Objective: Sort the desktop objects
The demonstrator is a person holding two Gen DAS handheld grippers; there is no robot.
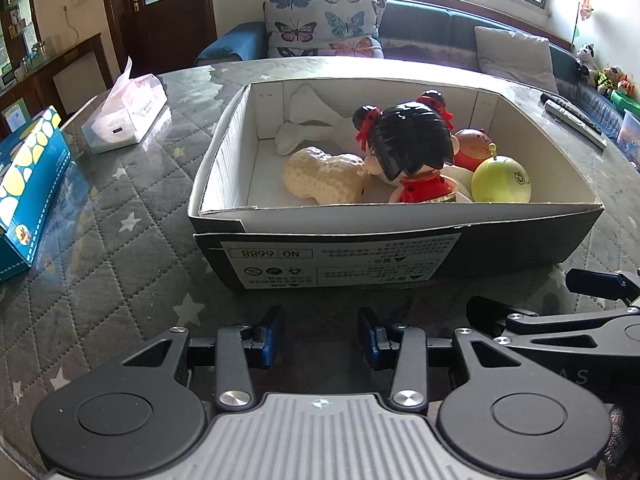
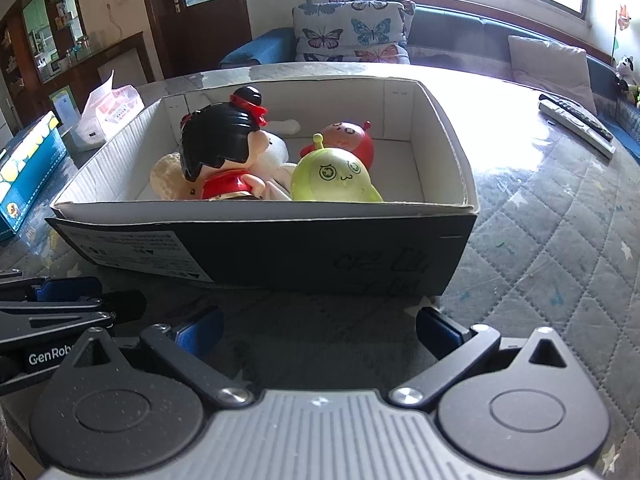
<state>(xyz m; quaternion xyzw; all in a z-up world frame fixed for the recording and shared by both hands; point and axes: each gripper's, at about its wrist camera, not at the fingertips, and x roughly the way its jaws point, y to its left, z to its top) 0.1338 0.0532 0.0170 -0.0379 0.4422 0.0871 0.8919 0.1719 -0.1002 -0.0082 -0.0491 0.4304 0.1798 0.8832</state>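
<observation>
on the quilted grey surface [image 1: 120, 248] sits a dark cardboard box [image 1: 400, 256] with a white inside, and all the toys i can see are already in it. a doll with black hair and a red dress [image 1: 416, 152] lies near the middle, a cream knitted toy [image 1: 324, 178] touching it on the left side, a white plush piece [image 1: 316, 120] behind them toward the far wall. a yellow-green round toy [image 1: 502, 180] rests against the near wall at the right, with a red and pink round toy [image 1: 472, 148] just behind it.

the left gripper [image 1: 320, 338] hovers just in front of the box, its blue-padded fingers [image 1: 272, 336] released with a modest gap, grasping nothing. the right gripper [image 2: 318, 334] is beside it, also short of the box, its fingers [image 2: 438, 330] spread wide apart and empty.

off to the left of the box lie a blue tissue box [image 1: 28, 188] and a soft tissue pack [image 1: 128, 114], well apart from it. two remote controls [image 2: 576, 124] lie near the far right edge.
</observation>
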